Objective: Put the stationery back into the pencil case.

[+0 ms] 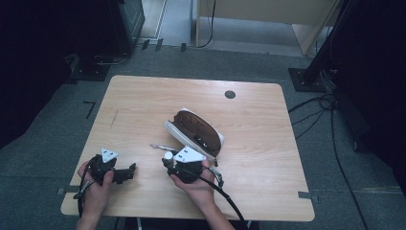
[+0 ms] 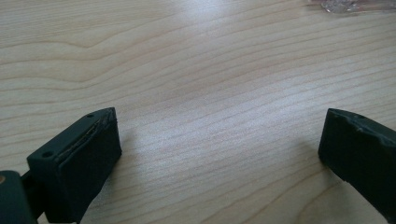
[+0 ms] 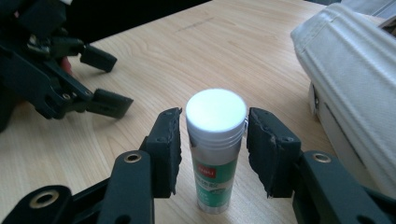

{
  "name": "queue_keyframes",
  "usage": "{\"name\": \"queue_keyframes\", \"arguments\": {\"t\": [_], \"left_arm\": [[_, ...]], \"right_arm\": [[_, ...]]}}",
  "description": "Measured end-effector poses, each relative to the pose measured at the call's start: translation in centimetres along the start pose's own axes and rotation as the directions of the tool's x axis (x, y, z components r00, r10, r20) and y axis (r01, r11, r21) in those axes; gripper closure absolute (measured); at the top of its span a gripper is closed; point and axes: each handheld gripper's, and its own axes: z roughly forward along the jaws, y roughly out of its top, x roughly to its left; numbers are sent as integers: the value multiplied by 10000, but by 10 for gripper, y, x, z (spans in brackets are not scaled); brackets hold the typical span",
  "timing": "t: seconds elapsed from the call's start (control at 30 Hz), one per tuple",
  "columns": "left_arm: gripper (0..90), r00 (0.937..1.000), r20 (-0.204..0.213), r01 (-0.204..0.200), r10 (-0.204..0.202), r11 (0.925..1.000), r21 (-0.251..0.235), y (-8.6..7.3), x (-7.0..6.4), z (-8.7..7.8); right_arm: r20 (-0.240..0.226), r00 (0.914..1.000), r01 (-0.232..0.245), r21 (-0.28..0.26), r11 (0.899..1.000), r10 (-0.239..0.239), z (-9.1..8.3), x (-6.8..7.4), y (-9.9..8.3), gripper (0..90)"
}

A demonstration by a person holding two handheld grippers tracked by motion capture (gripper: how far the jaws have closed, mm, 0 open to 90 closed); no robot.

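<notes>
Jaws of our right gripper (image 3: 214, 151) are sitting just apart around the glue stick (image 3: 215, 149), standing between them. We are squeezing gently, keeping it upright. Our left gripper (image 2: 219, 149) is resting wide open, empty.

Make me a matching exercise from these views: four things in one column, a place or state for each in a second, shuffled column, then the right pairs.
Things
1. glue stick
2. pencil case
3. left gripper
4. round grommet

Places or states
A. set into the table near its far edge
B. upright between the jaws of the right gripper
C. jaws wide apart over bare wood
D. lying open, brown inside

Pairs: 1-B, 2-D, 3-C, 4-A
</notes>
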Motion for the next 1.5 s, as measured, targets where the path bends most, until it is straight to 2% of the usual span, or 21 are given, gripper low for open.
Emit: {"name": "queue_keyframes", "arguments": {"t": [0.13,0.3,0.4,0.6,1.03,1.5], "left_arm": [[0,10000,-4,2,-2,10000,0,0,0,0],[0,10000,-3,0,0,10000,2,0,0,0],[0,10000,-1,1,-1,10000,0,0,0,0],[0,10000,-3,1,-1,10000,0,0,0,0],[0,10000,6,32,-32,10000,-33,0,0,1],[0,10000,12,51,-51,10000,-37,0,0,0]], "right_arm": [[98,9999,125,73,9999,-126,4,2,-5,560],[196,9998,78,50,10000,-79,6,1,-9,638],[213,9996,173,43,9998,-174,5,0,-9,648],[-64,9998,165,8,9999,-165,1,-2,-7,651],[9,10000,86,-689,9976,-86,-25,-9,16,652],[296,9995,-46,-1354,9908,87,-57,-28,45,651]]}}
